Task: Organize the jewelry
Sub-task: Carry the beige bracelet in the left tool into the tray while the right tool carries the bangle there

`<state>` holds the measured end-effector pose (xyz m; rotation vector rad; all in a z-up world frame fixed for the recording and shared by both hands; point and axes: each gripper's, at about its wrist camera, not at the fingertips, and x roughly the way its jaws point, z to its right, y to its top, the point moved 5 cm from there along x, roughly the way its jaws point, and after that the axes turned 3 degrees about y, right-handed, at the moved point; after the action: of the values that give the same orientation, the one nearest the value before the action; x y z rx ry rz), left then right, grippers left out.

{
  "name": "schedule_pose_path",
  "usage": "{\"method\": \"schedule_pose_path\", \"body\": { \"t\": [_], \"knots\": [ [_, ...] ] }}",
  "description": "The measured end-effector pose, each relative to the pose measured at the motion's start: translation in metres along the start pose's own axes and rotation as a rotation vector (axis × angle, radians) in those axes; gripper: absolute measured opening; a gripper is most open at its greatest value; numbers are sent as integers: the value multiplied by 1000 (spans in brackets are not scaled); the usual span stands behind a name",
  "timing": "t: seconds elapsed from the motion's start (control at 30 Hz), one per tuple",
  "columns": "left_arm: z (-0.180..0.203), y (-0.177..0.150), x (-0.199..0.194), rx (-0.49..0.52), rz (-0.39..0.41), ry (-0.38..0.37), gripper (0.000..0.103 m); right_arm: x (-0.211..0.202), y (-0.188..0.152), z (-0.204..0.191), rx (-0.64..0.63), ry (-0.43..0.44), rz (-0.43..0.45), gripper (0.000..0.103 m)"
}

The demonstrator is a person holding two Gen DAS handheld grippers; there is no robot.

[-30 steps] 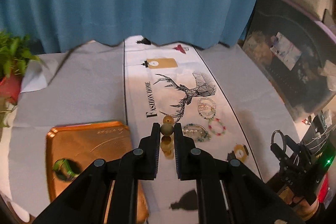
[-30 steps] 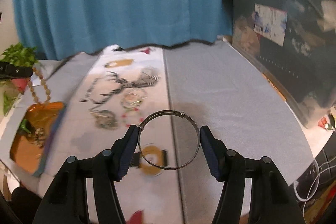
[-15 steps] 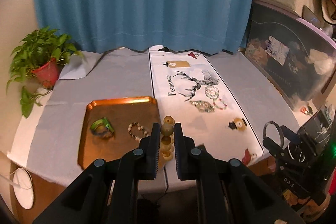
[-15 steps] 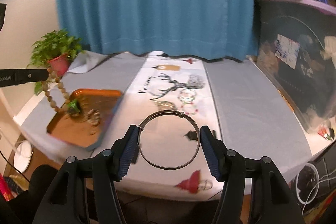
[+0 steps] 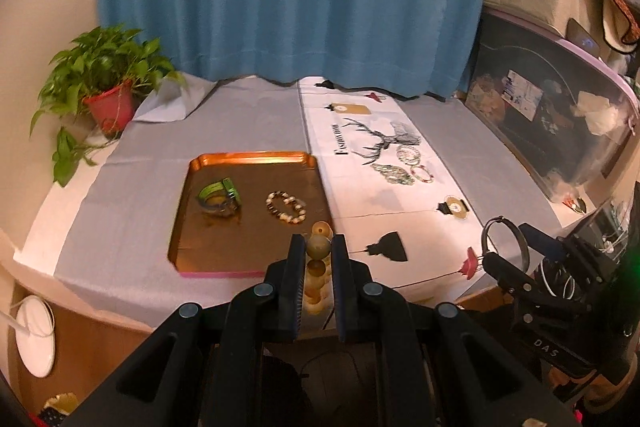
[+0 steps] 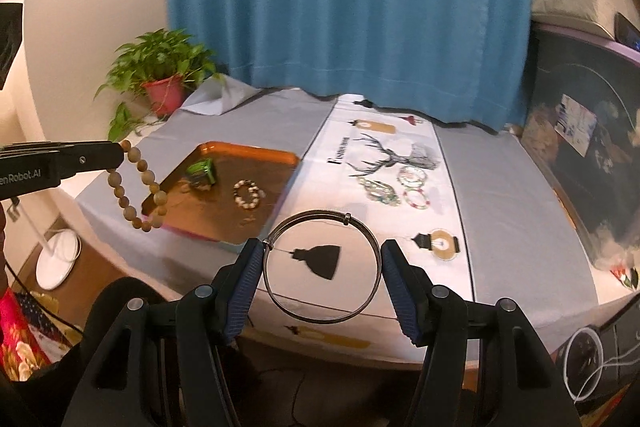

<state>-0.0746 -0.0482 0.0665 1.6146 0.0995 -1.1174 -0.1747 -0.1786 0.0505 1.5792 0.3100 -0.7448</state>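
While angled downward, each hand-held gripper (image 5: pixel 318 259) (image 6: pixel 322 267) holds jewelry above table

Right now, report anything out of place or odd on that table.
Nothing spilled or damaged. Three bracelets lie loose on the white runner, outside the orange tray that holds two others. The left gripper holds wooden beads, the right gripper a metal bangle, both off the table.

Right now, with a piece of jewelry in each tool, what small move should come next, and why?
Probably carry the left tool forward over the copper tray: it grips the wooden bead bracelet, and two bracelets already lie there. The right tool holds the metal bangle.
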Motion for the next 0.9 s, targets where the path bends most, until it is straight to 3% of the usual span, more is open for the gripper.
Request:
{"method": "schedule_pose_path", "body": {
  "t": [0.43, 0.7, 0.9],
  "knots": [
    [-50, 2, 34, -66, -8, 67, 10, 61, 17, -34, -43, 78, -36, 61],
    [-77, 12, 84, -96, -43, 71, 10, 123, 35, -55, -67, 130, -63, 61],
    [-93, 12, 139, -111, -111, 58, 10, 176, 39, -69, -79, 156, -103, 61]
  ]
}}
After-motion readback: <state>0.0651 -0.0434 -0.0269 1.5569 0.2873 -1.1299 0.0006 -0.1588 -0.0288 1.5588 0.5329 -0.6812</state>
